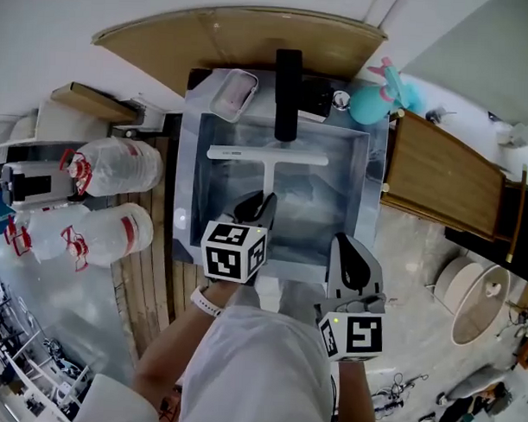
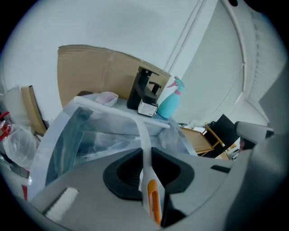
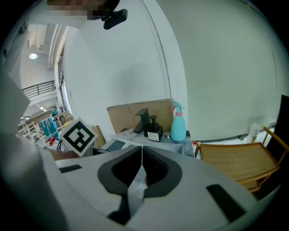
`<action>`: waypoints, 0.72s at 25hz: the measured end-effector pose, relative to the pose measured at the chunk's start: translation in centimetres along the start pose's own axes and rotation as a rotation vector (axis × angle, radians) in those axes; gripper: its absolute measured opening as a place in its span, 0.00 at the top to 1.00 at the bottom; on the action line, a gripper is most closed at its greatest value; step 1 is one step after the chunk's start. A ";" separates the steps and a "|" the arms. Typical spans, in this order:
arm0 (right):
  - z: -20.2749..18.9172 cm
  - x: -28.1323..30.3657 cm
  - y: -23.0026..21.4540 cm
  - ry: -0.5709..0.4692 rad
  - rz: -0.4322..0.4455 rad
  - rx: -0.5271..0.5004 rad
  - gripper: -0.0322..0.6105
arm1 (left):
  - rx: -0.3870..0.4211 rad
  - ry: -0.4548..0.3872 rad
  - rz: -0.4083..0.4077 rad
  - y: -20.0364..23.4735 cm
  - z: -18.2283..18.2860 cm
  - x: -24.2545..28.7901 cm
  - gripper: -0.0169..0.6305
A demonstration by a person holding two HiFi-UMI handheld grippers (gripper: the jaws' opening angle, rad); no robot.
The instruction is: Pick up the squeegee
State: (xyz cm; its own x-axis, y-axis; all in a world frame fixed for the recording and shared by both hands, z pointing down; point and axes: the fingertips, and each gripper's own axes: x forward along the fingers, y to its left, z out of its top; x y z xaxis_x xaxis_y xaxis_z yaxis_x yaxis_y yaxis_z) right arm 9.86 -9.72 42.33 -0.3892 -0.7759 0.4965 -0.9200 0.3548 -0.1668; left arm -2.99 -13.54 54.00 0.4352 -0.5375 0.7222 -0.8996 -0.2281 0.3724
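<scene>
The squeegee [image 1: 268, 156] is white and T-shaped, with an orange inlay in its handle [image 2: 152, 198]. In the head view it hangs over the steel sink [image 1: 194, 190], blade across the far side and handle pointing toward me. My left gripper [image 1: 262, 202] is shut on the handle's near end; in the left gripper view the dark pads [image 2: 168, 168] press on both sides of the handle and the blade [image 2: 115, 109] stands crosswise ahead. My right gripper [image 1: 348, 243] is held at the sink's near right corner, jaws together with nothing between them [image 3: 142, 151].
A black faucet [image 1: 287, 90] and a teal spray bottle [image 1: 376, 99] stand behind the sink, with a clear container [image 1: 233, 94] at its back left. Water jugs [image 1: 118, 166] lie left on wooden planks. A wooden chair [image 1: 442, 177] is on the right, and cardboard [image 1: 244, 36] leans on the wall.
</scene>
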 end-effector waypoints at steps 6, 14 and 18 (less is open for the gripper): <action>1.9 -1.8 1.5 -0.034 -0.003 -0.033 0.94 | 0.051 -0.084 -0.020 -1.5 2.2 -6.5 0.88; 4.4 -3.7 2.7 -0.089 -0.017 -0.100 0.94 | 0.118 -0.228 -0.008 -2.6 5.0 -15.3 0.88; 5.3 -4.7 3.0 -0.109 -0.035 -0.129 0.94 | 0.145 -0.293 0.010 -2.5 6.0 -19.1 0.88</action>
State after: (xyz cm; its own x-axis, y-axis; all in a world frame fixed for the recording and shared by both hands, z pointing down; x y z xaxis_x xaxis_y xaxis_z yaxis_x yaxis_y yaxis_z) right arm 8.65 -7.74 34.95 -0.3662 -0.8383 0.4040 -0.9221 0.3851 -0.0366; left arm -9.32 -7.57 35.75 0.4168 -0.7465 0.5187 -0.9085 -0.3238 0.2642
